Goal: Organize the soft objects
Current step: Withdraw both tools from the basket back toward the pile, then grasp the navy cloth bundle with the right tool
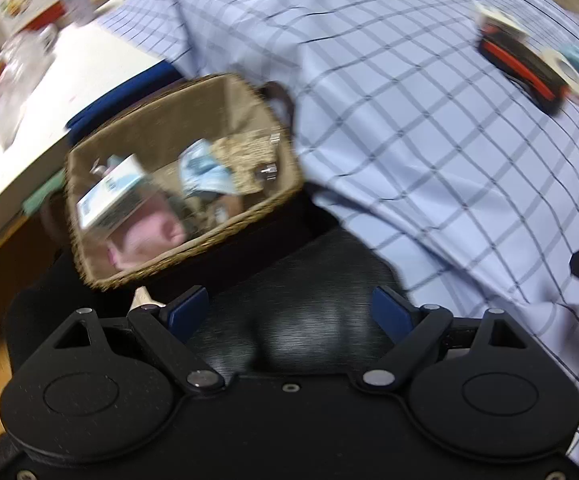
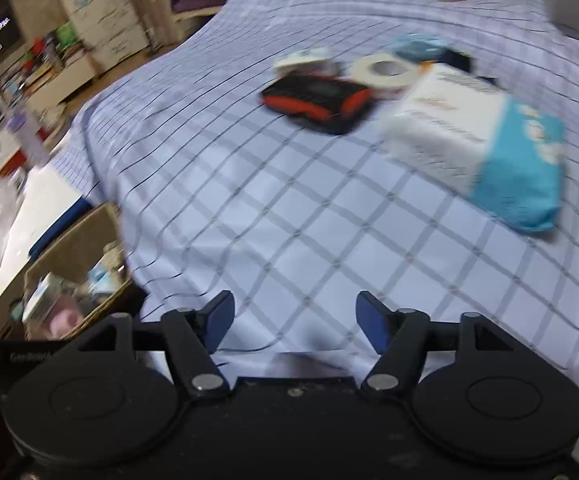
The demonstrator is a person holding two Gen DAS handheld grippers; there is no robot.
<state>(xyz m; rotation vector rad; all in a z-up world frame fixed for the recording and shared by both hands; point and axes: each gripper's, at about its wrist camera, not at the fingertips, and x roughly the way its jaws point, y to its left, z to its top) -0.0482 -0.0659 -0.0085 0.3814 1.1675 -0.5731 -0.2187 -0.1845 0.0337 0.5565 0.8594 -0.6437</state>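
A woven basket [image 1: 89,216] stands beside the bed and holds a white-and-blue pack [image 1: 109,194], a light blue soft item [image 1: 205,170] and a pink soft item [image 1: 149,236]. My left gripper [image 1: 289,308] is open and empty, just in front of the basket over a dark surface. In the right wrist view, a white-and-blue soft pack [image 2: 485,140], a black-and-orange object [image 2: 317,98], a white tape roll [image 2: 383,70] and a light blue item [image 2: 419,44] lie on the checked bed sheet [image 2: 289,208]. My right gripper [image 2: 294,318] is open and empty above the sheet's near edge. The basket [image 2: 69,240] shows at lower left.
A white table [image 1: 49,100] with blurred clutter stands left of the basket. The black-and-orange object [image 1: 525,68] and tape roll [image 1: 565,66] also show in the left wrist view. Drawers and shelves [image 2: 97,20] stand beyond the bed.
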